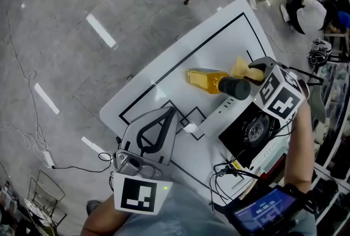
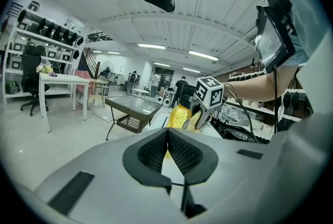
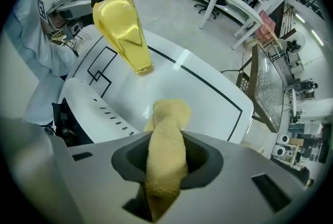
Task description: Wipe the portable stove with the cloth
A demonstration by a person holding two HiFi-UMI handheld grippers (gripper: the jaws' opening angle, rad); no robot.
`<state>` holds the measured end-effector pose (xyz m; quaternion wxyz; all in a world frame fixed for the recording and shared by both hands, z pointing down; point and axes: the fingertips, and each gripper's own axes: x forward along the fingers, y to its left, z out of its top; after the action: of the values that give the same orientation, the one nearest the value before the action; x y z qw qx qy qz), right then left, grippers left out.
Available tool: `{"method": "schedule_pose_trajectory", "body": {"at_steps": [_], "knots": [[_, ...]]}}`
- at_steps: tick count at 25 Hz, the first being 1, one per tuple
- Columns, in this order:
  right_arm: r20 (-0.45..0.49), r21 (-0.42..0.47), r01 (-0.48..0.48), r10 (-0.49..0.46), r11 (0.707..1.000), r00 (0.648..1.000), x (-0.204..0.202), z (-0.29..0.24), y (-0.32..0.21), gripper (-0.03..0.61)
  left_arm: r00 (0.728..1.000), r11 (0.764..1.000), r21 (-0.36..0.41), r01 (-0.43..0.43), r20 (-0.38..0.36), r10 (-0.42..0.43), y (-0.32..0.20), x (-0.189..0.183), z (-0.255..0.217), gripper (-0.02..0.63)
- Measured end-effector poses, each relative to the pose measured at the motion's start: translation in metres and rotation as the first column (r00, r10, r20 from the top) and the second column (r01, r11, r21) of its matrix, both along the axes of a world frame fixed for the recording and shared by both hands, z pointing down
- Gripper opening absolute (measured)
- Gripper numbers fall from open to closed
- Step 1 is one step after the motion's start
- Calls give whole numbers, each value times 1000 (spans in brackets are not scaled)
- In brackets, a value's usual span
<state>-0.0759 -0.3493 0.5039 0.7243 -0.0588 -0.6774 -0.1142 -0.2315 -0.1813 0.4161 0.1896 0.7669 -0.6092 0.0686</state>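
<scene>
R gripper (image 3: 167, 148) jaws clamp cloth (image 3: 167, 114), hanging just beyond stove (image 1: 256, 132). L gripper (image 2: 167, 151) left of stove, jaws together, empty.

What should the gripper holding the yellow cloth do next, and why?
Probably bring the right gripper over to the portable stove and press the cloth onto its top. The jaws are clamped on the cloth, but it hangs near the lying bottle, not yet over the burner.
</scene>
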Motion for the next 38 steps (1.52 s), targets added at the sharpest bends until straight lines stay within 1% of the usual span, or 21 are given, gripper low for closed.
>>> {"method": "schedule_pose_trajectory", "body": {"at_steps": [5, 10, 14, 19, 28, 38], "knots": [[0, -29, 20, -20, 999, 1000, -7, -7, 17, 132, 1000, 1000, 5, 10, 6, -10, 7, -4, -5, 18], [22, -52, 44, -43, 998, 999, -11, -11, 35, 132, 1000, 1000, 15, 20, 14, -20, 17, 1, -8, 18], [36, -53, 66, -65, 996, 997, -14, -10, 47, 132, 999, 999, 13, 30, 22, -30, 28, 6, -7, 18], [51, -66, 90, -87, 994, 995, -16, -16, 62, 132, 998, 998, 12, 55, 14, -55, 39, 9, -10, 18], [73, -74, 121, -116, 990, 991, -23, -19, 90, 132, 996, 996, 28, 84, 22, -85, 62, 8, -13, 18], [95, -93, 146, -137, 985, 986, -26, -27, 115, 132, 995, 994, 47, 99, 24, -100, 77, 15, -24, 18]]}}
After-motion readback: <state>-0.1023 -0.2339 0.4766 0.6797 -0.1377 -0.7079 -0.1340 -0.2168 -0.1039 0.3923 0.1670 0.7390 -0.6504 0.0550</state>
